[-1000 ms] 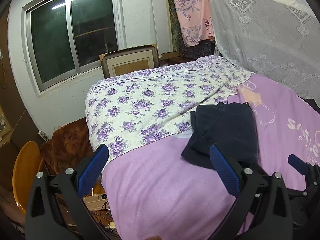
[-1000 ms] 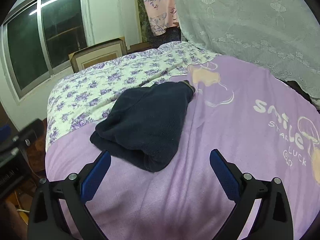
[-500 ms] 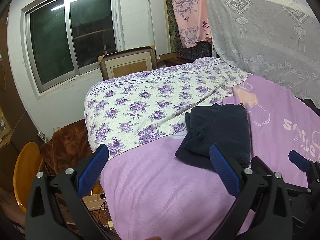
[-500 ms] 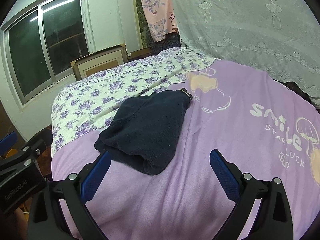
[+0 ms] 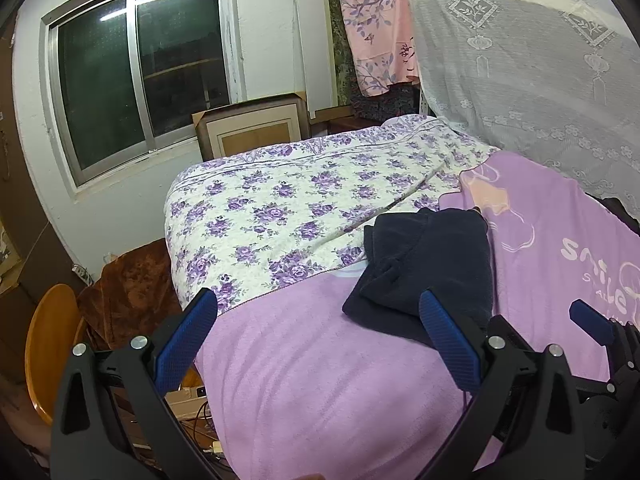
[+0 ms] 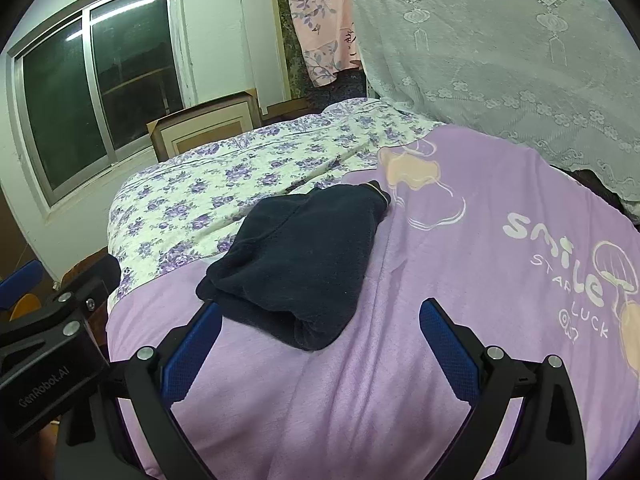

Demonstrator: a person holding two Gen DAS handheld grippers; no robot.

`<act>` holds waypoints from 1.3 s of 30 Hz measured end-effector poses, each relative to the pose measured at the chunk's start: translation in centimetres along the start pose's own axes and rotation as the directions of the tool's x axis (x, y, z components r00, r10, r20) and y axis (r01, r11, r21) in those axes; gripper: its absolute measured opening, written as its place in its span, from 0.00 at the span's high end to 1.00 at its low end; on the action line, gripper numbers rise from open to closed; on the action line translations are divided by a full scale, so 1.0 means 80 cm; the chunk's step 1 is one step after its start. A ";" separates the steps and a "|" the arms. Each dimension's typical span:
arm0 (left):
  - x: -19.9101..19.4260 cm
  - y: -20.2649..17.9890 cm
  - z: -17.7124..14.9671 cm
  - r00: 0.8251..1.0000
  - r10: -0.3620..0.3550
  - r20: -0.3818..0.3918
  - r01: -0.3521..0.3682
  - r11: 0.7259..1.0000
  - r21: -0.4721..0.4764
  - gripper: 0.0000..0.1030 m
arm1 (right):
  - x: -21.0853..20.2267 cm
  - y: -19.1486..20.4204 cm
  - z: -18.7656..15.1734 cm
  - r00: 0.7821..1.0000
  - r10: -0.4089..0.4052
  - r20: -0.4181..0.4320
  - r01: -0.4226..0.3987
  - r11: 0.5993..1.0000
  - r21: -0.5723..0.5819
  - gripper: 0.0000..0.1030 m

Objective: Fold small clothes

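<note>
1. Since the earlier frames both grippers have drawn back from the bed; the dark garment lies as before.
2. Left gripper point(image 5: 318, 334): fingers spread wide, holding nothing, above the near edge of the purple blanket point(image 5: 320, 380).
3. Right gripper point(image 6: 320, 338): fingers likewise spread wide and empty, just short of the garment.
4. Folded navy garment point(image 6: 304, 264): lies flat on the purple blanket, its far end beside the floral quilt point(image 6: 224, 196), touching neither gripper.
5. Surroundings: a lace net point(image 6: 500, 48) hangs at the bed's right side; a dark window point(image 5: 140, 80) is on the left wall.
</note>
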State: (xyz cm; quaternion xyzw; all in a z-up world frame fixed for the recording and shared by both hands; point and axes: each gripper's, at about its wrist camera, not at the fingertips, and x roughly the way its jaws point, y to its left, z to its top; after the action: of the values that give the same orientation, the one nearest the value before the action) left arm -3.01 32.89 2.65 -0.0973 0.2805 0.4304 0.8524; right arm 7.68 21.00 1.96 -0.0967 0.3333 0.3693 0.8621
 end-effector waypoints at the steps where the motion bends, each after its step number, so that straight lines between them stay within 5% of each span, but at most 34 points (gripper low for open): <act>1: 0.000 0.000 0.000 1.000 0.000 0.000 0.000 1.000 0.000 0.04 | 0.000 0.000 0.000 1.000 0.000 0.000 0.000 1.000 -0.001 0.03; 39: 0.000 -0.010 0.000 0.999 -0.038 -0.013 0.038 0.999 -0.002 0.04 | -0.001 0.001 0.001 1.000 0.000 0.004 0.000 1.000 -0.006 0.03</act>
State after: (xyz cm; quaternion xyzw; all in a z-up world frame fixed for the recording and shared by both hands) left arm -2.34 32.41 2.60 -0.1061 0.2838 0.4139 0.8584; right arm 7.64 21.07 2.07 -0.0989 0.3304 0.3704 0.8625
